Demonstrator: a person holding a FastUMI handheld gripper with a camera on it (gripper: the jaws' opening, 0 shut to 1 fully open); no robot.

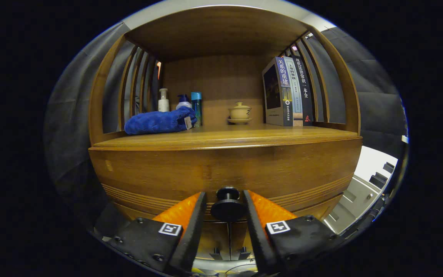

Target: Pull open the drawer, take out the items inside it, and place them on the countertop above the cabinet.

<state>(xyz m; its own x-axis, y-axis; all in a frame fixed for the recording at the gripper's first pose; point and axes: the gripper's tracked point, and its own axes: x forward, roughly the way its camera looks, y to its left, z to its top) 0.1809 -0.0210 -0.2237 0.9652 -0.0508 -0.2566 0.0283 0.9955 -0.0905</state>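
Drawer (225, 171) sits shut under the table's (225, 140) front edge, its small round knob (228, 206) between the tongs (225, 200), which stand narrowly open beside it, not clearly pressing. Rigid wood, probably heavy-sliding; the smooth knob's neck is the grip.

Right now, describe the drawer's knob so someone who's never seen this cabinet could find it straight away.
Start at the wooden cabinet and drop below its countertop to the wide drawer front. Low on its middle sits a round dark knob, between the open fingers of the hand-held gripper. It is the only dark, protruding thing on that plain brown panel.
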